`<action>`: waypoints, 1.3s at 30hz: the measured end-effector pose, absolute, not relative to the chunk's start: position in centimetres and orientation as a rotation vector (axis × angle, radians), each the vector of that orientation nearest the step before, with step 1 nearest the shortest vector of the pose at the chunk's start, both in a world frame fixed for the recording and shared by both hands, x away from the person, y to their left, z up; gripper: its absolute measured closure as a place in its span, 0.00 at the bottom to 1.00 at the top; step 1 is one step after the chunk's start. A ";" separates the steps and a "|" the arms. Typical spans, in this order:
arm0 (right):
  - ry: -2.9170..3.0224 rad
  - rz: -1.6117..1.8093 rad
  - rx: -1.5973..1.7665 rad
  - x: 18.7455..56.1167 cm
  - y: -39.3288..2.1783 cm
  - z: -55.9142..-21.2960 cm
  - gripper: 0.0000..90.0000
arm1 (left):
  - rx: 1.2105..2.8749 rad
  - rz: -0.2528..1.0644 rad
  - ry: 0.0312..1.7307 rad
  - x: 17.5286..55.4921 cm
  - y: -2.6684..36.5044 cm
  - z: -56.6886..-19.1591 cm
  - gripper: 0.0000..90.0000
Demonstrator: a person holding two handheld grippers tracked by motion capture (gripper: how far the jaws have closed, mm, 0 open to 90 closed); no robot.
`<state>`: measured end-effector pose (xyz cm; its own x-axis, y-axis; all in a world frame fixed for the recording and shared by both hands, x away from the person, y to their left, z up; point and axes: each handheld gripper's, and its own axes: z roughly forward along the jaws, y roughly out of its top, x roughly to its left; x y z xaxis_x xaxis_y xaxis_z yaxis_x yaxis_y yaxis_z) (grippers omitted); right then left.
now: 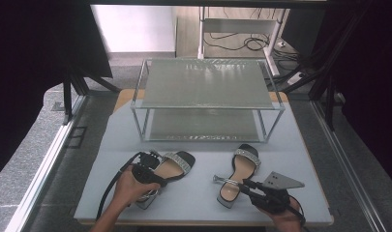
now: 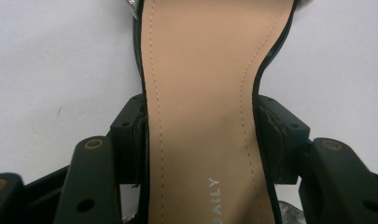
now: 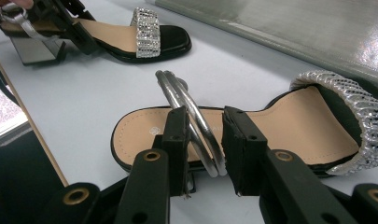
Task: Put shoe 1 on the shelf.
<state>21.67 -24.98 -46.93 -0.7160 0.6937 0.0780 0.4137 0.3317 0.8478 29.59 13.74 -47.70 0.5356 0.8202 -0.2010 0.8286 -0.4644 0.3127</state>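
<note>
Two sandals (image 1: 170, 166) (image 1: 239, 174), each between jaws.

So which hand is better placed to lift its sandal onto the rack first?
Left, probably. The left gripper already clamps its sandal across the sole's waist; the right gripper only straddles the other sandal's strap, jaws not closed.

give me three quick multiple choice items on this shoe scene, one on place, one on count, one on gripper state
1. Where is the rack?
A. behind the sandals
B. between them
C. left of them

2. How many shelves has it?
A. one
B. two
C. three

3. What is the left gripper doing?
A. hanging open
B. shut on the left sandal
C. holding a strap

Answers: 1 A, it stands beyond both sandals in the high view. 2 B, an upper and a lower shelf show. 3 B, its fingers press both edges of the sole.
</note>
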 end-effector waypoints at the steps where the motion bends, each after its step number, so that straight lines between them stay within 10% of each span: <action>1: 2.302 1.330 0.991 21.7 -25.0 -46.9 0.79 | 2.403 -0.047 1.342 29.6 13.9 -47.5 0.48; 39: 2.296 1.352 1.017 21.9 -25.2 -47.1 0.73 | 2.201 -0.089 1.088 30.6 15.7 -36.9 0.48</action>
